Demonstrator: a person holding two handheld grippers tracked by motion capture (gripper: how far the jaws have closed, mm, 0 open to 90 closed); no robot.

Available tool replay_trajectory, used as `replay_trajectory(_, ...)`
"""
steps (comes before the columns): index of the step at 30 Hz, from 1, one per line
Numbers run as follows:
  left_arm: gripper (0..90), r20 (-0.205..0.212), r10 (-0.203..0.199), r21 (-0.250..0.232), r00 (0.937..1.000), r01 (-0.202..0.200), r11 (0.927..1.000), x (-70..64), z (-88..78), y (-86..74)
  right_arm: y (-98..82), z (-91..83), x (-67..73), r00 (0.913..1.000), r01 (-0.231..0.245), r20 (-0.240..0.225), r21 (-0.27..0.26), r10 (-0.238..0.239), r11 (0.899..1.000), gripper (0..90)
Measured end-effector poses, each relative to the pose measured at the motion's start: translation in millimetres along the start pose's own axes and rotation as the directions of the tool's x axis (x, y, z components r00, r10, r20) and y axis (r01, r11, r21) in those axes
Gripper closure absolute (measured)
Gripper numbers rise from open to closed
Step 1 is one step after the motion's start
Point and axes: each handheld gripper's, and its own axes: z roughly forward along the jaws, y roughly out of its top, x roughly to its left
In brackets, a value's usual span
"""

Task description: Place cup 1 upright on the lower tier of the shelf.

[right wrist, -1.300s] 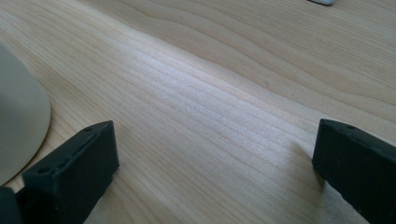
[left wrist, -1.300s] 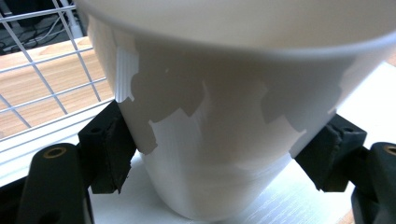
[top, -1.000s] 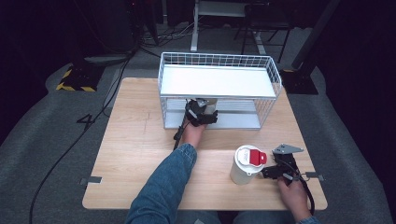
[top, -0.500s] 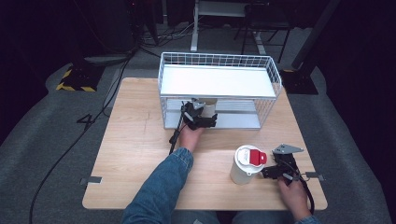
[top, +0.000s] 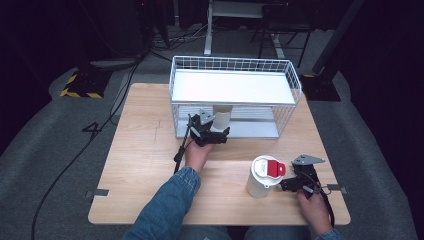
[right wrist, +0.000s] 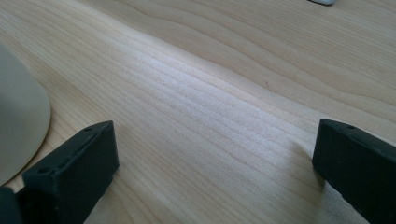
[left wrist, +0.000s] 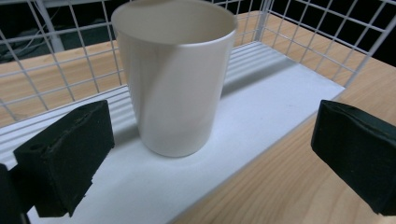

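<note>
Wood table (top: 145,150) (pale grain) amid dark room

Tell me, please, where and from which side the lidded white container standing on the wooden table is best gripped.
Probably grip the white cylindrical container with the red-and-white lid across its straight wall, below the lid, coming level from its right, where the open right gripper lies. It stands upright on the wooden table, with open space on that side.
</note>
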Motion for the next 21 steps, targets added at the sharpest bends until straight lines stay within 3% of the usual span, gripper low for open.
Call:
replay_trajectory(1,0.1,0.002,0.022,0.012,0.9998,-0.022,0.9997,-0.6,-7.7,1.6,0.0,0.0,0.0,1.0000,0.000,0.000,0.000,0.000,1.000,0.2)
replay_trajectory(6,0.1,0.006,0.032,-0.011,0.9995,-0.032,0.9994,-2.6,-29.6,3.0,0.0,0.1,0.0,1.0000,-0.001,-0.001,-0.001,0.001,1.000,0.3)
replay_trajectory(15,0.2,0.003,0.046,0.042,0.9989,-0.046,0.9980,-1.7,-69.5,-0.4,0.1,0.0,0.0,1.0000,-0.001,-0.001,0.001,0.001,1.000,0.2)
replay_trajectory(21,0.2,-0.009,0.059,0.038,0.9982,-0.059,0.9975,0.8,-93.5,-7.2,0.2,0.0,0.0,1.0000,-0.001,-0.001,0.001,0.001,1.000,0.3)
